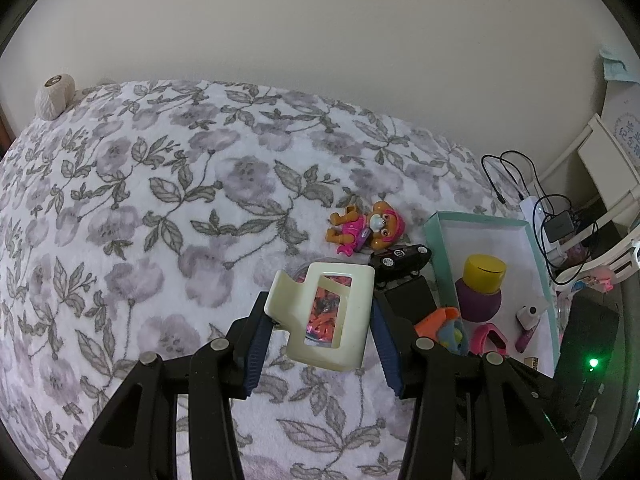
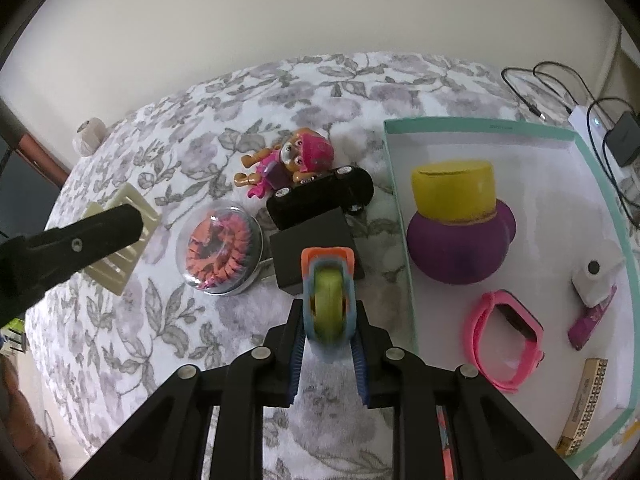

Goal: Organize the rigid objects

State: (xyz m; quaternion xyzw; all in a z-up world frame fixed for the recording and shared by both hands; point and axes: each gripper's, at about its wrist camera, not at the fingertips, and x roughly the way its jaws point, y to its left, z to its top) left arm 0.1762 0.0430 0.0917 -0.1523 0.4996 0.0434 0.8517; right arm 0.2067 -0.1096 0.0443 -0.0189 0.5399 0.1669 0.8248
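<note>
Right gripper [image 2: 327, 354] is clamped on the tape dispenser [image 2: 326, 300], an orange-and-blue shell with a green roll, pads tight on both flat sides. It hangs above the bedspread [image 2: 160, 340], just left of the teal box [image 2: 404, 216] wall, not yet over it.

Left gripper [image 1: 320, 336] is clamped on the cream soap dish [image 1: 326, 316]; the pads catch only its near edges, and most of the dish sticks out past the tips. It sits well left of the box, above the clear dome case [image 2: 222, 250].

Risks:
- The soap dish is a wide part on a shallow bite. Any quick swing can lever it out, and it drops onto the dome case.
- The dispenser shell is rounded, so it can rotate in the pads if you tilt further.
- On the way into the box, the black block [image 2: 316, 248] and black toy car [image 2: 322, 196] sit just left of the wall. Come in low and you clip them, or the wall itself.
- The box already holds the purple bottle [image 2: 460, 236] with yellow cap, the pink watch [image 2: 506, 340] and a small white device [image 2: 596, 280]. Free floor is near the front wall; release too far in and you knock the bottle.

Pose: both grippers pitch steeply down and forward. The pup figure [image 2: 290, 160] lies beyond the car, left of the box.
</note>
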